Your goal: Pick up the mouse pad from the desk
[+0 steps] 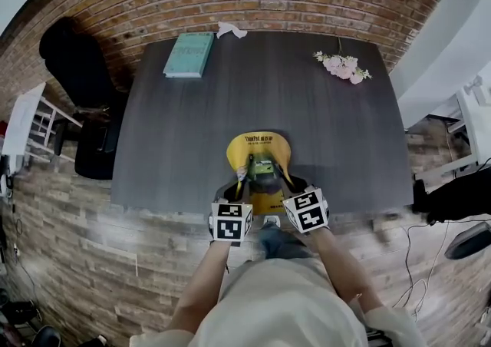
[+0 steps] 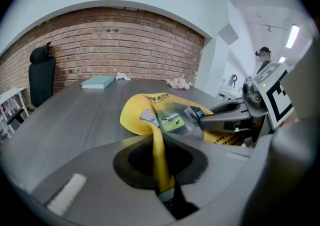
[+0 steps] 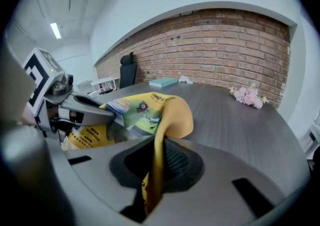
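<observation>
The yellow mouse pad (image 1: 259, 155) with a printed picture hangs bowed between both grippers at the near edge of the dark desk (image 1: 192, 123). My left gripper (image 1: 240, 193) is shut on the pad's left near edge, the yellow sheet (image 2: 160, 157) pinched between its jaws. My right gripper (image 1: 290, 193) is shut on the pad's right near edge (image 3: 156, 170). The pad's far part (image 2: 150, 105) curls upward above the desk top. Each gripper shows in the other's view: the right one (image 2: 235, 115) and the left one (image 3: 75, 107).
A teal book (image 1: 189, 54) and crumpled white paper (image 1: 230, 30) lie at the desk's far edge, pink flowers (image 1: 343, 66) at the far right. A black office chair (image 1: 77, 69) stands left of the desk. Brick-pattern floor surrounds it.
</observation>
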### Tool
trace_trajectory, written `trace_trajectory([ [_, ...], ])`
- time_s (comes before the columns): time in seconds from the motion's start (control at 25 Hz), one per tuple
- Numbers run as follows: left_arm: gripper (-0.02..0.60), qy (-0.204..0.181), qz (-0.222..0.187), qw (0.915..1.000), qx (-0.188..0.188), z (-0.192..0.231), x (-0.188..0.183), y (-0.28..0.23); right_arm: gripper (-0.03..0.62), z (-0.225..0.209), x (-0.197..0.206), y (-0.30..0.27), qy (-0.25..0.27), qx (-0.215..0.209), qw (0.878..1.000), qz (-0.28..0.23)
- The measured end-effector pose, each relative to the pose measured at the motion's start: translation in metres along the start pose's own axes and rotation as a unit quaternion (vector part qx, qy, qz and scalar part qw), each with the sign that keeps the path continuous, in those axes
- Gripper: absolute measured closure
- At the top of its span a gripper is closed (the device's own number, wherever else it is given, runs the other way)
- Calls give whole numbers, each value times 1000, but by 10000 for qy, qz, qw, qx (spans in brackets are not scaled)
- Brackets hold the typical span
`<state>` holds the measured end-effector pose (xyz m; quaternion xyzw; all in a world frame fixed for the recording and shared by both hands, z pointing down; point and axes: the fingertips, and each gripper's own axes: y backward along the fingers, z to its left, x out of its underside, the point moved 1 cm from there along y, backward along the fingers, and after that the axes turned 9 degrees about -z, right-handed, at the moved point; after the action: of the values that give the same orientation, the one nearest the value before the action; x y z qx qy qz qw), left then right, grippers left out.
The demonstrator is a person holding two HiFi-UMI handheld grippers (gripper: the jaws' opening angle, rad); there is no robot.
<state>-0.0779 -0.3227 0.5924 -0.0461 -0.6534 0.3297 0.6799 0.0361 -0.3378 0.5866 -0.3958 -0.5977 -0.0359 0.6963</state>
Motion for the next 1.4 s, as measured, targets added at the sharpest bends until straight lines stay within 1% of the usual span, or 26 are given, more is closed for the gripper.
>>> trace_trajectory([
  [0.28,552,-66,-233,9997,84,-6,5,50,560,39,-3,35,-17,126,9995,-286],
  [0.76,552,-176,-546,9983,132,-24,36,137,562,111,14,99,128,210,9976,-640],
  [1.0,552,-175,-678,9975,72,-36,48,181,562,144,19,136,193,247,9962,-811],
  [1.4,552,-138,-965,9952,113,-57,65,248,562,193,27,194,316,310,9928,-1115],
])
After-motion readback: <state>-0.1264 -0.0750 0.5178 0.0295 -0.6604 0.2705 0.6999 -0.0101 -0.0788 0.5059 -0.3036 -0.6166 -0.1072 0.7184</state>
